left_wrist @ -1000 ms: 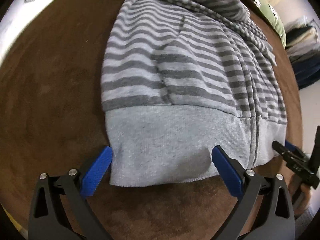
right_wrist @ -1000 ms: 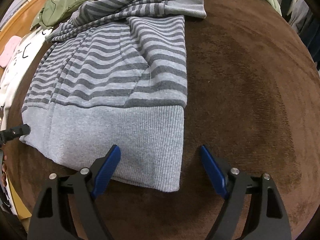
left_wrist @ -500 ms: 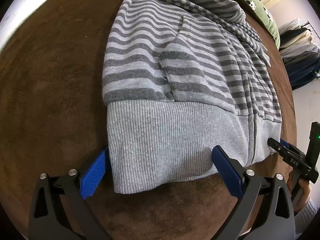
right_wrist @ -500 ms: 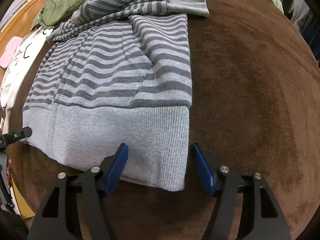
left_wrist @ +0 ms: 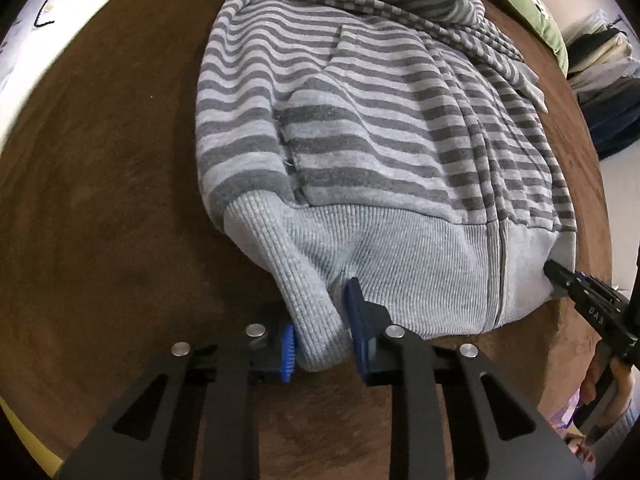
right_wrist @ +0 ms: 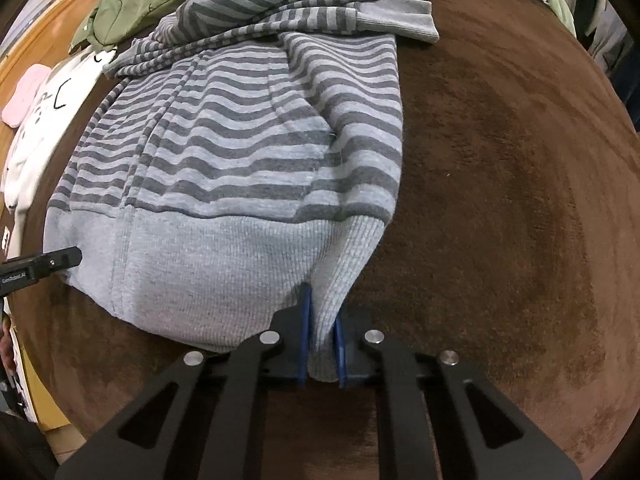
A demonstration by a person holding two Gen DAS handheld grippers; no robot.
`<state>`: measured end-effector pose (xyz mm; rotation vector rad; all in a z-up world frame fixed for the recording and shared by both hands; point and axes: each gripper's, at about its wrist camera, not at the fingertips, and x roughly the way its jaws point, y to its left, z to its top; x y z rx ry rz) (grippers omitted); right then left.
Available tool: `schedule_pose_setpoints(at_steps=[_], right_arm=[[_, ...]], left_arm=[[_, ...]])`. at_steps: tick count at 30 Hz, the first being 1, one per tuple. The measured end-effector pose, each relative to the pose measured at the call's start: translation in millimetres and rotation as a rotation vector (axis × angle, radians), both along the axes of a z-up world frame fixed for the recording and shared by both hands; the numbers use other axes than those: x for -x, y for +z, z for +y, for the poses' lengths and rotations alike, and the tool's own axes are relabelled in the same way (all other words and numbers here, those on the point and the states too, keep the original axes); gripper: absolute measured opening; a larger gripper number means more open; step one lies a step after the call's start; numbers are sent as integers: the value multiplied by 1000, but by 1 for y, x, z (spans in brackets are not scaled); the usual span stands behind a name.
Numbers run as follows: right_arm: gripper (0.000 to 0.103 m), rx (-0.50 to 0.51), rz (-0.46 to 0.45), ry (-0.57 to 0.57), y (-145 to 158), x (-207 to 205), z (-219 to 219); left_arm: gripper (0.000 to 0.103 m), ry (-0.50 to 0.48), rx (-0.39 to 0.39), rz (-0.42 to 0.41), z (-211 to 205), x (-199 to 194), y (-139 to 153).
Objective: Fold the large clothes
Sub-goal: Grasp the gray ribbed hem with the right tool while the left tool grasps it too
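Item: striped grey hoodie (left_wrist: 360, 120), lying flat and zipped on a brown plush surface (right_wrist: 500, 200), possibly a bed or a covered desk; the fisheye view does not settle which. Its long axis runs away from both claws, plain ribbed hem band (right_wrist: 208, 264) nearest them, sleeves folded across the far end with one cuff (right_wrist: 400, 20) hanging over the far right edge. Left claw (left_wrist: 320, 332): jaws have just been closing and are now narrow, blue pads pinching the hem's left corner, which bunches up in a ridge between them. Right claw (right_wrist: 322, 356): jaws likewise have just been closing, now nearly together on the hem's right corner, cloth pulled into a thin fold. Each claw points steeply down and sits at its own end of the hem, so neither is nearer the garment than the other; the whole body of the hoodie stretches ahead of both. Judgement: with both corners gripped, the next move would carry the hem forward over the body toward the sleeves, halving the length. Surroundings: green garment (right_wrist: 132, 8) and white printed cloth (right_wrist: 40, 120) beyond the far left.
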<state>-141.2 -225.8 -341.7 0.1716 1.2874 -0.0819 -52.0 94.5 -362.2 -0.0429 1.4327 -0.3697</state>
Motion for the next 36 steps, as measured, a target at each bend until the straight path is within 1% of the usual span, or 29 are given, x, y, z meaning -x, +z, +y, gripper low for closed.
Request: schedule_pose_setpoints(at_steps=[2,4,10,13,17,20,23,28,31,36], right_arm=[[11,13,3,6,-1,-1,2],[10,30,2,15,0,-1,5],[10,32,3,1,4,-1,6],[10,19,6,-2,11,-3,4],[10,3,4,17,31,-9,2],[10,1,-10,47,49,-13,5],[10,-8,-37,68,73,-21,8],[10,-3,-72,84,104,-38,3],[10,8,-90,82,117,-52,-1],[10,22,-100,78,127,-71,-4]], left_arm=[[25,16,8,-6,2,1,-1],[25,14,-6,-17,-1,2,0],[22,32,-25,-33,0,6,7],[21,49,-13,-51,2,6,16],[19,71,-20,-64,0,4,32],[15,106,-18,-103,-2,0,54],[15,132,-16,-136,-4,-6,78],[14,147,-18,-180,-13,-22,107],[14,153,-17,-192,-13,-35,116],[14,143,6,-197,-20,-54,123]])
